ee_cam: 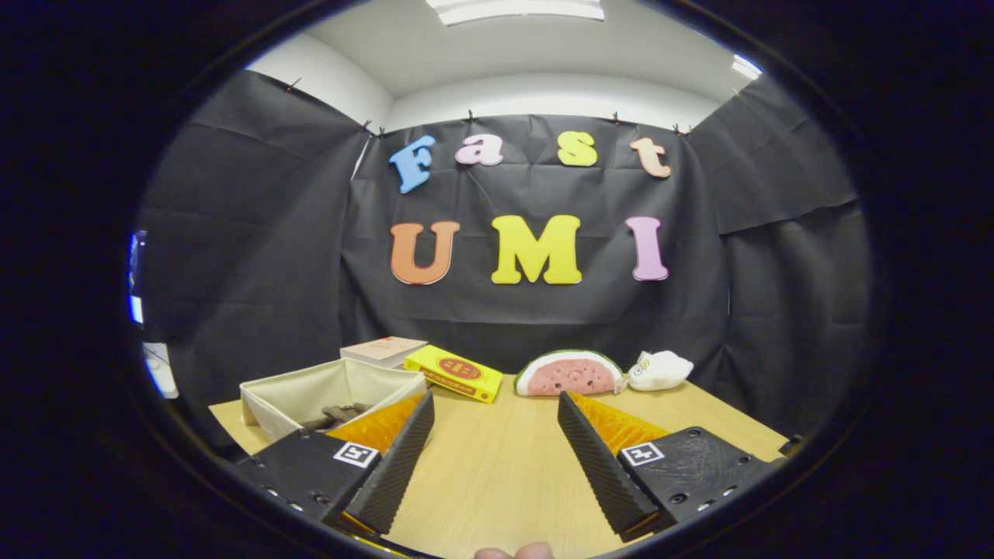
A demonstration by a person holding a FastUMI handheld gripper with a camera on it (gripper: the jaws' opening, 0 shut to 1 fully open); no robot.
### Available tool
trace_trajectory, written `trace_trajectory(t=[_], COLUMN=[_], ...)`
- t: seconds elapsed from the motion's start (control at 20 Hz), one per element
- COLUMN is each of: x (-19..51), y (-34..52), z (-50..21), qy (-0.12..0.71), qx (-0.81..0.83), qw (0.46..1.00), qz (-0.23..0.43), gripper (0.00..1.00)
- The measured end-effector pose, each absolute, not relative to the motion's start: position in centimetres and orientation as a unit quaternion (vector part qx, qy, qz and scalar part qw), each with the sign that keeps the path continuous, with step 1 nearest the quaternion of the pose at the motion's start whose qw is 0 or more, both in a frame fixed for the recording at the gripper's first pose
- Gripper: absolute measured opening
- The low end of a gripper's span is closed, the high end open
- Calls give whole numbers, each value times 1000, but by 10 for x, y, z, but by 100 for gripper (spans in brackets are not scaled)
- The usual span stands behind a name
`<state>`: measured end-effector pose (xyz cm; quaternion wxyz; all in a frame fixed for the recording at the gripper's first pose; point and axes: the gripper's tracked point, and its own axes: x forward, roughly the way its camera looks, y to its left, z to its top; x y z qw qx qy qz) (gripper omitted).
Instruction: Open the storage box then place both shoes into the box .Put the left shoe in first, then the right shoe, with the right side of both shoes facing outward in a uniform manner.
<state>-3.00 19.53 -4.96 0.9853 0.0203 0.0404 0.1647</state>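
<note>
My gripper (495,407) stands open above the wooden table (497,466), with nothing between its fingers. An open cream fabric storage box (311,388) sits to the left, just beyond the left finger (404,450). Something dark, possibly a shoe (338,415), lies inside the box against its near wall, partly hidden by that finger. Bare tabletop lies between the fingers and ahead of them.
A yellow flat box (454,373) leans on the storage box's right side, with a pale book-like box (384,349) behind. A watermelon plush (571,374) and a small white plush (660,370) lie at the table's far edge by the black cloth wall. A fingertip (512,552) shows below.
</note>
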Motion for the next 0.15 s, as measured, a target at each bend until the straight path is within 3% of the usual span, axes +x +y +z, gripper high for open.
trace_trajectory(t=[0.15], x=[-34], y=[187], z=[-38], qy=[21], qx=[17], qw=[988], qz=[151], gripper=[97])
